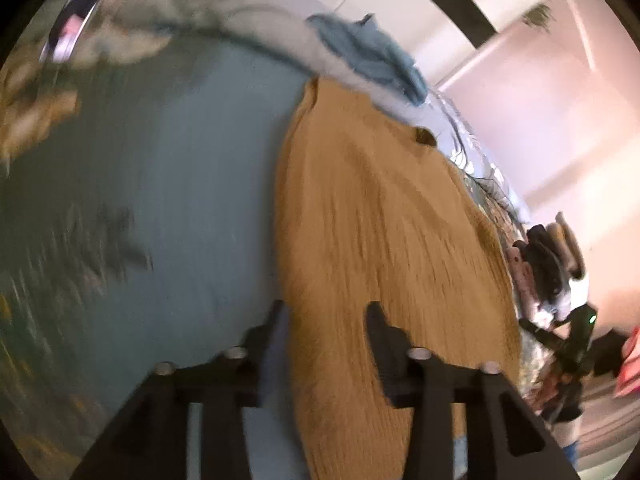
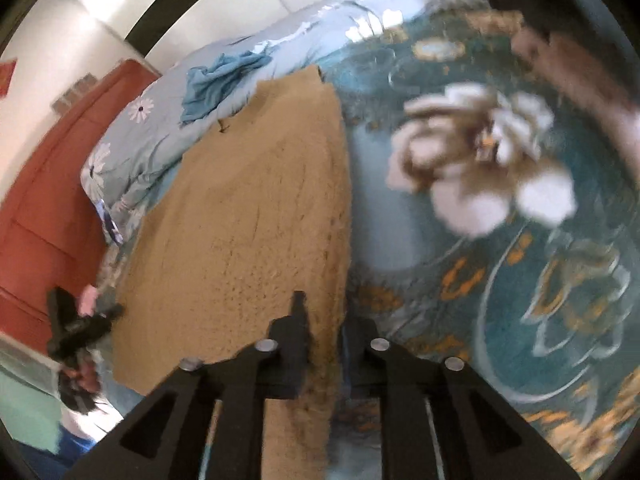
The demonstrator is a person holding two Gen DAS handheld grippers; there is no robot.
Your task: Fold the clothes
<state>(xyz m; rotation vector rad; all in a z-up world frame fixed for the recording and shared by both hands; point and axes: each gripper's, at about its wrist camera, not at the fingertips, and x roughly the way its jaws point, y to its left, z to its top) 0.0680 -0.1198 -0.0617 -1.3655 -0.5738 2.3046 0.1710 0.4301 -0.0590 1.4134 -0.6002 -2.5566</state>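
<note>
My right fingers (image 2: 320,320) pinch the near edge of the tan sweater (image 2: 248,208) on the bed (image 2: 500,280), while my left fingers (image 1: 324,320) are spread over it.

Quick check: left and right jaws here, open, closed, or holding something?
Left gripper: jaws apart, straddling the tan knit garment edge; a grip cannot be told.
Right gripper: jaws closed on the garment's other edge.
</note>
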